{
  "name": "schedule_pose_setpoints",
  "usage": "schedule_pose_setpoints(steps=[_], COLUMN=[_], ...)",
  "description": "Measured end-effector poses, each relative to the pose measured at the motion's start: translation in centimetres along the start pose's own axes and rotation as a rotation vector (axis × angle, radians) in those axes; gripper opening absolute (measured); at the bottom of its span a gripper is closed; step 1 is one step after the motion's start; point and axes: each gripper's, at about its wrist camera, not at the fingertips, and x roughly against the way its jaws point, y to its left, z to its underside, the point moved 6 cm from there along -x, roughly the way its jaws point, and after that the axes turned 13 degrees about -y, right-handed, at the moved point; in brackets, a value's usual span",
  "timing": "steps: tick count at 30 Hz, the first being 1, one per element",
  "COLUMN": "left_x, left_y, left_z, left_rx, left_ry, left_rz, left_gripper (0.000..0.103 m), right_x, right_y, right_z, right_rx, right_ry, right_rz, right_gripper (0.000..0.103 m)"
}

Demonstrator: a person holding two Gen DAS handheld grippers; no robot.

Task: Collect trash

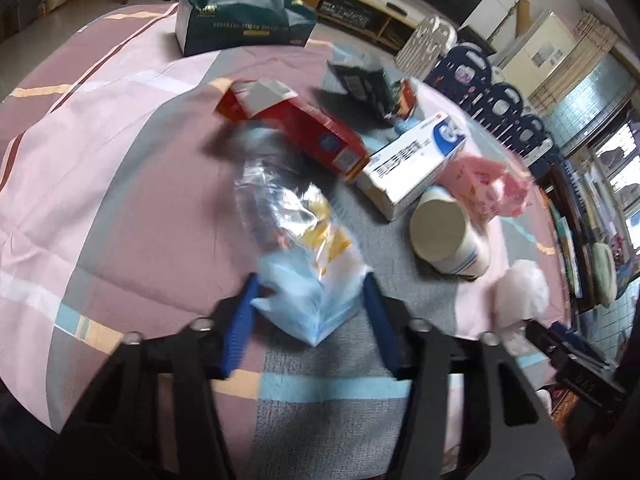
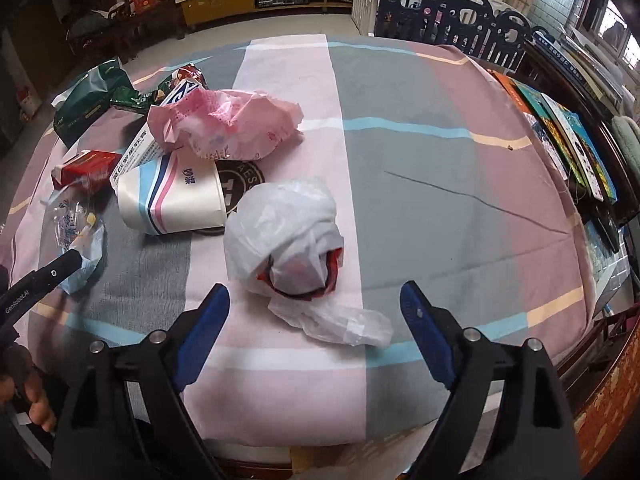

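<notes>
My left gripper [image 1: 310,280] has its blue pads pressed on both sides of a light blue face mask [image 1: 308,304]. The mask lies with a crumpled clear plastic bag [image 1: 288,208] holding yellow scraps. Beyond them sit a red carton [image 1: 304,132], a white and blue box [image 1: 412,160], a tipped paper cup [image 1: 444,232] and a pink wrapper [image 1: 488,184]. My right gripper [image 2: 313,290] is open over the cloth. A balled white plastic bag [image 2: 280,232] with something red inside lies just ahead of its fingertips, untouched.
A striped cloth [image 2: 440,160] covers the table. A green tissue pack [image 1: 240,20] and a dark green packet [image 1: 360,80] lie at the far side. Books [image 2: 568,140] line the right edge. A playpen fence [image 2: 460,12] stands behind. A hand [image 2: 36,400] shows at lower left.
</notes>
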Motion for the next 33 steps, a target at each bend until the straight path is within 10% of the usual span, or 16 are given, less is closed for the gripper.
schedule_pose_setpoints(steps=[26,31,33], left_x=[3.5,4.5,5.3], left_y=[-1.2,-1.2,-1.1], left_z=[0.2,-0.2,-0.6], left_rx=[0.028,0.039,0.047], left_ry=[-0.077,-0.128,-0.170], left_rz=[0.149,0.168,0.180], left_gripper=[0.026,0.026,0.026], right_x=[-2.5,-2.0,-1.4], right_y=[2.1,4.4,4.6], right_z=[-1.9,-1.2,-1.0], right_rx=[-0.006,0.045,0.051], right_ry=[-0.060,-0.052,-0.065], right_rz=[0.064,0.092,0.093], right_gripper=[0.085,0.027,0.021])
